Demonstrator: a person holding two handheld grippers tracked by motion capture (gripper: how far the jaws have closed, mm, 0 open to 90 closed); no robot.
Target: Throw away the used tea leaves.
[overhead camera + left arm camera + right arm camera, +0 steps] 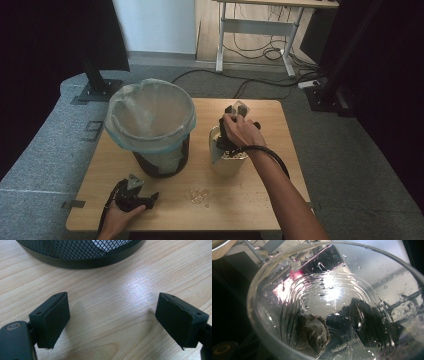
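Wooden table (260,195) seen from above, standing on grey carpet. Black mesh bin (161,159) at the left-centre of the table, lined with a pale bag (150,116) folded over its rim. No brand, label or writing readable anywhere in the three views.

Left gripper (134,192) held low near the front left edge of the table, just in front of the bin. In the left gripper view, jaws spread wide apart with nothing between them, bare wood beneath; pads (53,320) black and flat. Base ring of the bin (82,260) close ahead.

Right gripper (235,125) raised at the right-centre of the table, tilted over a cream jug (227,162) standing just right of the bin. Clear plastic cup (332,305) clamped in its jaws, mouth facing the camera, wet with droplets; one jaw visible dark through the cup wall. Dark crumpled lump (312,332) at the cup's bottom; nature not determinable.

Small puddle of clear liquid (197,194) on the table, in front of the jug and between the two hands.
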